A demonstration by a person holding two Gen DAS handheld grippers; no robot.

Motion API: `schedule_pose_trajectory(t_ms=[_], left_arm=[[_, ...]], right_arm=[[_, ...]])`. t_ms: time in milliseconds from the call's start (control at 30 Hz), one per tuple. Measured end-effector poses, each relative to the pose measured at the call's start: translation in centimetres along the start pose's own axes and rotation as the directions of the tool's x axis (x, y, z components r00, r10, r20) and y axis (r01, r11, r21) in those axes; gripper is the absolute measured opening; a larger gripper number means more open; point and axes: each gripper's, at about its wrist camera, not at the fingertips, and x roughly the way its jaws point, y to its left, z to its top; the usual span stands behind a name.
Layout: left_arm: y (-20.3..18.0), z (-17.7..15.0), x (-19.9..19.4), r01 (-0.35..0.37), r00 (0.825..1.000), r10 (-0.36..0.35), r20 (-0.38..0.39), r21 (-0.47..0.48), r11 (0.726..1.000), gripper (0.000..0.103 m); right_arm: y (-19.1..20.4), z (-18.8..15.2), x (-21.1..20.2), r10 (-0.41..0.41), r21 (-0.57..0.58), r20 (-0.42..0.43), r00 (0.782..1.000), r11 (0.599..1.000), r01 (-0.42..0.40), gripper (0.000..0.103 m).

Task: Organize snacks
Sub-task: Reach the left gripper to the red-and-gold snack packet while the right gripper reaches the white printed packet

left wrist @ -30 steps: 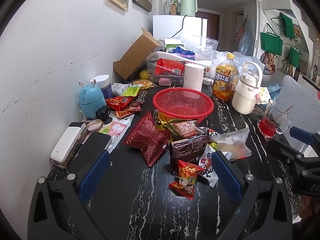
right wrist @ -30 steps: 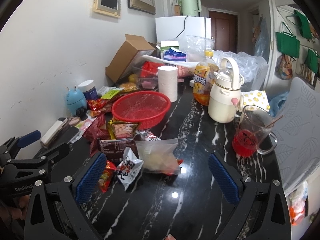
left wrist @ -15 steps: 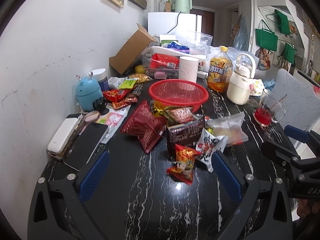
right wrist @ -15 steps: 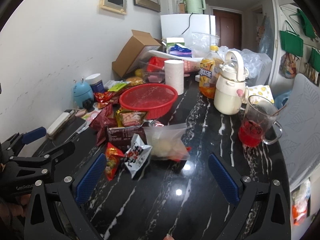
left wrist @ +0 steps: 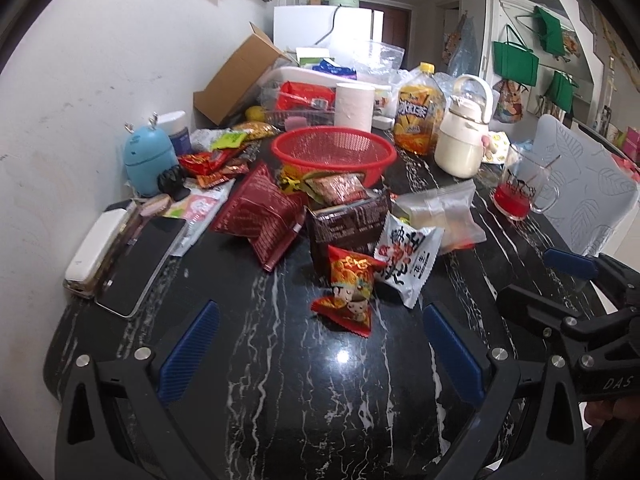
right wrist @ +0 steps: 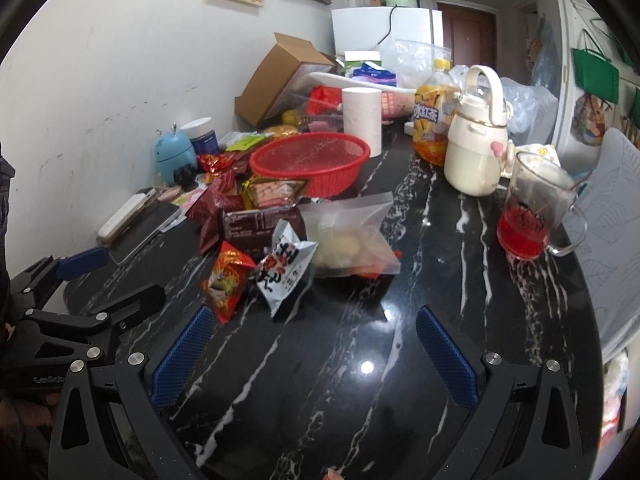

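Observation:
A pile of snack packets lies mid-table in front of an empty red mesh basket. Nearest is a small red packet, with a white packet beside it. Behind them are a dark brown packet, a dark red packet and a clear zip bag. My left gripper is open and empty, short of the red packet. My right gripper is open and empty over bare tabletop.
A phone and power bank lie by the left wall. A glass mug of red drink, a cream jug, a tea bottle, a paper roll and a cardboard box stand behind. The rounded table edge is near.
Both grippers have drawn back from the snack pile, so the packets sit farther off. Both stay open and nothing on the table has moved.

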Motion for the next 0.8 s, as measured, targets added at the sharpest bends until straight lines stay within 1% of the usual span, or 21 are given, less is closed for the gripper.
schedule_pose_trajectory(t_ms=[133,300,367,467,567,667,700,733,767,800], left_arm=[[-0.1,-0.2,1.5,0.034,0.999,-0.035,-0.031,-0.008,0.999,0.103],[-0.5,-0.3,3.4,0.04,0.998,-0.04,-0.056,0.006,0.999,0.102],[-0.6,-0.3,4.2,0.047,0.996,-0.046,-0.071,0.01,0.999,0.096],[-0.7,-0.2,5.4,0.061,0.993,-0.059,-0.103,0.008,0.998,0.09],[-0.7,0.0,6.6,0.08,0.989,-0.08,-0.125,0.0,0.997,0.087],[-0.7,0.3,7.3,0.093,0.988,-0.09,-0.124,0.016,0.996,0.079],[-0.6,0.5,7.6,0.094,0.988,-0.091,-0.123,0.019,0.995,0.079],[-0.5,0.6,7.9,0.105,0.987,-0.102,-0.125,0.014,0.994,0.075],[-0.4,0.8,8.2,0.125,0.984,-0.123,-0.131,0.004,0.992,0.068],[-0.3,0.8,8.5,0.146,0.979,-0.146,-0.14,-0.008,0.989,0.064]], right_arm=[[-0.5,-0.4,1.1,0.019,0.016,-0.024,1.0,1.0,-0.019,0.103],[-1.1,-0.7,2.6,0.026,0.026,-0.05,0.998,0.999,-0.025,0.103],[-1.4,-0.8,3.2,0.025,0.03,-0.063,0.998,0.999,-0.023,0.103],[-1.9,-0.9,4.0,0.026,0.034,-0.08,0.996,0.999,-0.024,0.103],[-2.3,-0.8,4.8,0.032,0.041,-0.091,0.995,0.999,-0.028,0.103],[-2.3,-0.7,5.3,0.029,0.033,-0.097,0.995,0.999,-0.026,0.103],[-2.2,-0.7,5.5,0.024,0.027,-0.103,0.994,0.999,-0.021,0.103],[-2.2,-0.6,5.7,0.022,0.021,-0.107,0.994,1.0,-0.02,0.103],[-2.1,-0.5,5.9,0.023,0.018,-0.109,0.994,1.0,-0.021,0.103],[-2.1,-0.5,6.0,0.027,0.016,-0.112,0.993,1.0,-0.025,0.103]])
